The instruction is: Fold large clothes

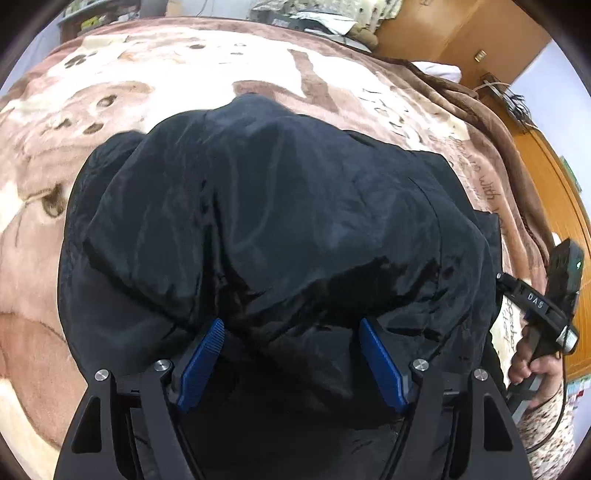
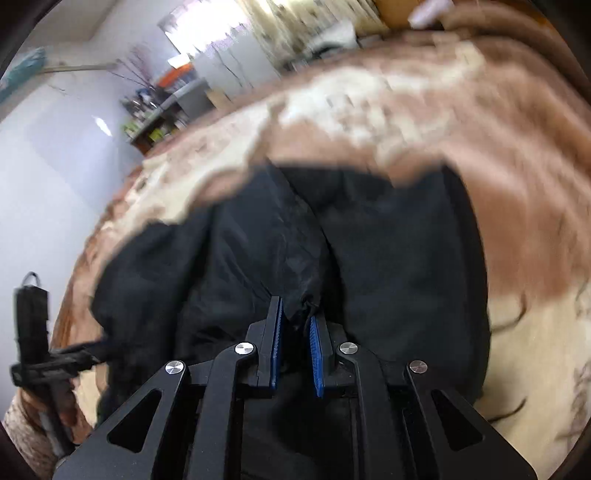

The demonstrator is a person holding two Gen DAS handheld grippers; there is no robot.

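A large black shiny garment point(image 1: 277, 221) lies bunched on a brown and cream blanket point(image 1: 110, 96) on a bed. My left gripper point(image 1: 291, 325) is open just over the garment's near edge, its blue pads wide apart with black cloth between and under them. In the right wrist view the garment point(image 2: 388, 258) fills the middle. My right gripper point(image 2: 295, 314) is shut on a pinched fold of the black garment. The right gripper's body point(image 1: 546, 302) and the hand holding it show at the right edge of the left wrist view.
Wooden furniture point(image 1: 461, 33) stands beyond the bed at the right. Shelves with clutter point(image 2: 155, 122) stand by a pale wall on the left. The left gripper's handle point(image 2: 33, 332) shows at the lower left of the right wrist view. The right wrist view is blurred.
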